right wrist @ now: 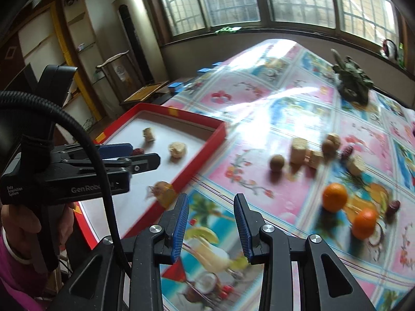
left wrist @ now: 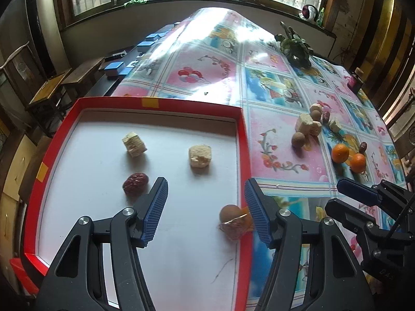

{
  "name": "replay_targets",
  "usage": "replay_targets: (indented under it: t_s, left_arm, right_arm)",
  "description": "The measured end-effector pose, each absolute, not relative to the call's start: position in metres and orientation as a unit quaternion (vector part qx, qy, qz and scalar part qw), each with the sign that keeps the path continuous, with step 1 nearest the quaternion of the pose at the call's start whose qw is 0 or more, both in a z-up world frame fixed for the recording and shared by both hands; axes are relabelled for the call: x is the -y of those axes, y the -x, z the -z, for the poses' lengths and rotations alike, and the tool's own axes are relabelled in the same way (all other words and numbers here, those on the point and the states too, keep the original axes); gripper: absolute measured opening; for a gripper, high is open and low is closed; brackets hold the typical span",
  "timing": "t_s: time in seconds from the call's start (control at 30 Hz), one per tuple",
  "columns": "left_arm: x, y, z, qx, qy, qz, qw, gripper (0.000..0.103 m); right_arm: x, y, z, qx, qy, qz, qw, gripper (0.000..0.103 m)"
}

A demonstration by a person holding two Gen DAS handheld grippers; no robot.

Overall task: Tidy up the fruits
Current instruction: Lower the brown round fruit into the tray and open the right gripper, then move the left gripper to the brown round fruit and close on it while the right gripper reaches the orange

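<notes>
Left gripper hanging over the red tray, jaws standing wide apart, nothing between them. Blue fingers pointing up the frame, over the tray's white floor.

Lying on that white floor in the left wrist view: a pale crumbly cube at upper left, a second pale chunk in the middle, a wrinkly red date just beside the left finger, and a round brown fruit touching a clear-wrapped candy low down, right against the tray's right wall.

Right gripper hanging over the flowery tablecloth, just right of the tray's near corner. Jaws a little way apart, gripping nothing. Blue fingers over a picture of drinks on the cloth.

Waiting on the cloth in the right half of the right wrist view: one brown round fruit sitting alone, a bunch of pale blocks with another brown ball touching them, a dark date near that bunch. Lower right: two oranges close together, one more date just beside them. All a bit blurry.

Showing at far left of that view: a hand in a pink sleeve, holding the left gripper's handle.

Sitting at the table's far end: a dark green ornament.
</notes>
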State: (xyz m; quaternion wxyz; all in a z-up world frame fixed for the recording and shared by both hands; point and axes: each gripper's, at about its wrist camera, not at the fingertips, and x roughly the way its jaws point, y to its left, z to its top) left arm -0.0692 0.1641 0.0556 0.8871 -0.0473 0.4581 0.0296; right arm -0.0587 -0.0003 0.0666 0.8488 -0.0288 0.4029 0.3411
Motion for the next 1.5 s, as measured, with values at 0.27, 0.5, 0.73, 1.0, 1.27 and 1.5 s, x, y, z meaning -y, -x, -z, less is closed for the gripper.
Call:
replay_targets:
  t_s: [0.27,0.5,0.73,1.0,1.27,1.5]
  left_arm:
    - [-0.121,0.053,-0.055,-0.464,0.033,0.006,0.885,0.062]
    - [-0.088,0.034,-0.051,-0.475,0.026,0.036,0.879,0.062]
    - [-0.064,0.010,-0.045,-0.484,0.022,0.065,0.872,0.062]
    - [-0.055,-0.015,-0.036,-0.495,0.021,0.065,0.866,0.062]
    - [-0.054,-0.032,-0.024,-0.502,0.025,0.048,0.863,0.062]
    - [-0.050,-0.041,-0.019,-0.497,0.010,0.044,0.867,0.062]
  right_arm:
    - [0.064,0.057,-0.059,-0.409,0.000,-0.285,0.867,0.041]
    - [0.106,0.058,-0.052,-0.411,-0.023,-0.257,0.874,0.041]
    - [0.133,0.058,-0.047,-0.412,-0.039,-0.243,0.877,0.042]
    - [0.147,0.049,-0.041,-0.413,-0.050,-0.241,0.877,0.042]
    - [0.156,0.041,-0.039,-0.413,-0.056,-0.242,0.876,0.042]
    - [0.159,0.037,-0.038,-0.413,-0.057,-0.241,0.876,0.042]
